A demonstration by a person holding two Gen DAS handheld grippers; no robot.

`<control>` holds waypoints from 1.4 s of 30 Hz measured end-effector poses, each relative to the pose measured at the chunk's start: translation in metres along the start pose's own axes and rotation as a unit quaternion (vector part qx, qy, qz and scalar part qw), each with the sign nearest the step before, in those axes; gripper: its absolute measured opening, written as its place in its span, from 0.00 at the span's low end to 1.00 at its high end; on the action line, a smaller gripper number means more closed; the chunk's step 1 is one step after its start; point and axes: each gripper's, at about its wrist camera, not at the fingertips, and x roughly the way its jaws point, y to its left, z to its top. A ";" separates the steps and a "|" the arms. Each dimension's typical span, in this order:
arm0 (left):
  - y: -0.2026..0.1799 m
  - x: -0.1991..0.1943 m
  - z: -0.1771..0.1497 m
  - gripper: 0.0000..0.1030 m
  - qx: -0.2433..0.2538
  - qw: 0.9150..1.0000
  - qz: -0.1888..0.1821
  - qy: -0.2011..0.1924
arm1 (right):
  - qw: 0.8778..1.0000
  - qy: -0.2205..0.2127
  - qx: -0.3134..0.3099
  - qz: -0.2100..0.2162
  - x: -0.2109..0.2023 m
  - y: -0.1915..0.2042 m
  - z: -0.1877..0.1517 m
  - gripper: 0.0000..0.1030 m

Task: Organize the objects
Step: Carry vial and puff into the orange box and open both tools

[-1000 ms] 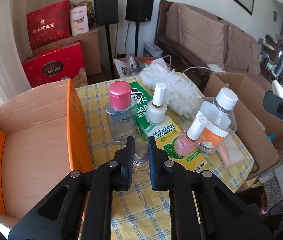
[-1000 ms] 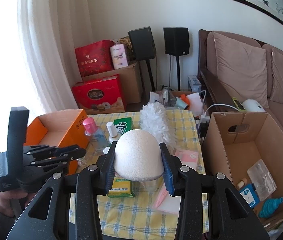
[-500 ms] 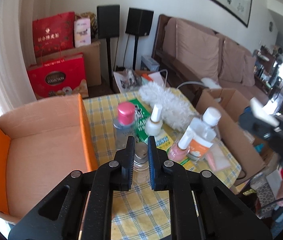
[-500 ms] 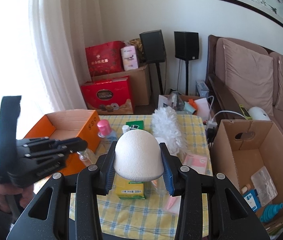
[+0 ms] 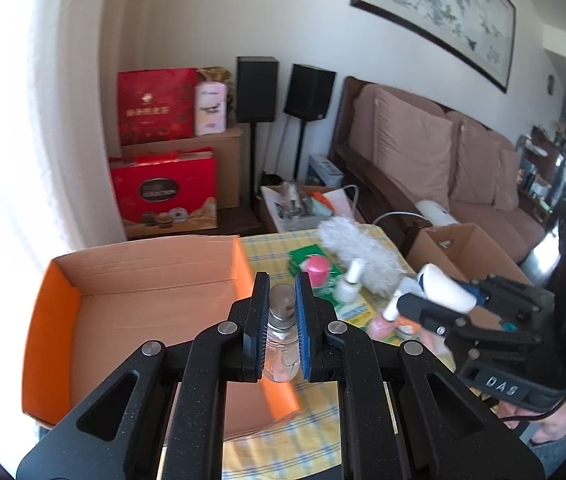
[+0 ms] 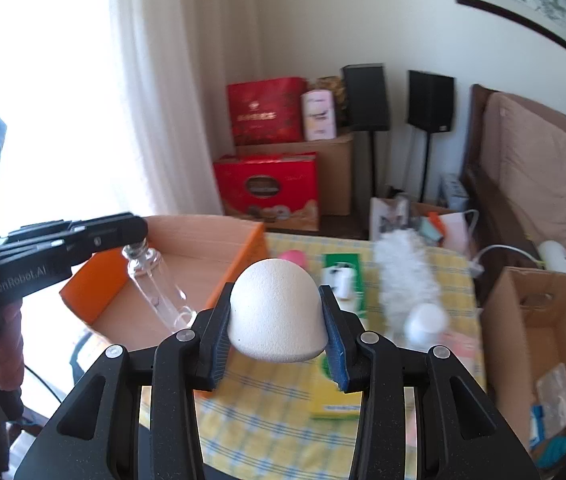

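Left claw (image 5: 281,308) clamped on clear bottle (image 5: 281,334), lifted above the orange box (image 5: 155,304) edge (bottle hangs tilted in the right view). Right claw (image 6: 279,322) pinching white sponge (image 6: 277,312) over the counter (image 6: 283,420). Remaining bottles sit on the counter.
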 end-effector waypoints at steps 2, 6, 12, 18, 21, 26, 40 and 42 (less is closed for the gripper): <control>0.013 -0.003 -0.001 0.11 -0.007 1.000 0.011 0.002 | 1.000 0.007 -0.006 0.014 0.010 0.012 0.000 0.39; 0.033 -0.004 -0.009 0.11 -0.018 0.999 0.025 0.010 | 0.999 0.018 -0.024 0.035 0.028 0.037 -0.001 0.39; 0.059 0.007 -0.028 0.11 -0.035 0.998 0.042 0.032 | 0.997 0.037 -0.051 0.054 0.060 0.065 -0.009 0.39; 0.072 0.020 -0.045 0.11 -0.046 0.996 0.049 0.054 | 0.994 0.054 -0.062 0.068 0.090 0.080 -0.019 0.39; 0.077 0.026 -0.051 0.11 -0.049 0.995 0.050 0.064 | 0.993 0.058 -0.069 0.070 0.100 0.085 -0.023 0.42; 0.078 0.030 -0.057 0.11 -0.051 0.995 0.048 0.074 | 0.991 0.068 -0.084 0.073 0.113 0.094 -0.031 0.44; 0.075 0.029 -0.055 0.41 -0.052 0.995 0.048 0.073 | 0.996 0.036 -0.066 0.050 0.074 0.069 -0.025 0.65; 0.074 0.025 -0.053 0.53 -0.055 0.995 0.050 0.063 | 0.997 0.030 -0.057 0.033 0.062 0.058 -0.021 0.68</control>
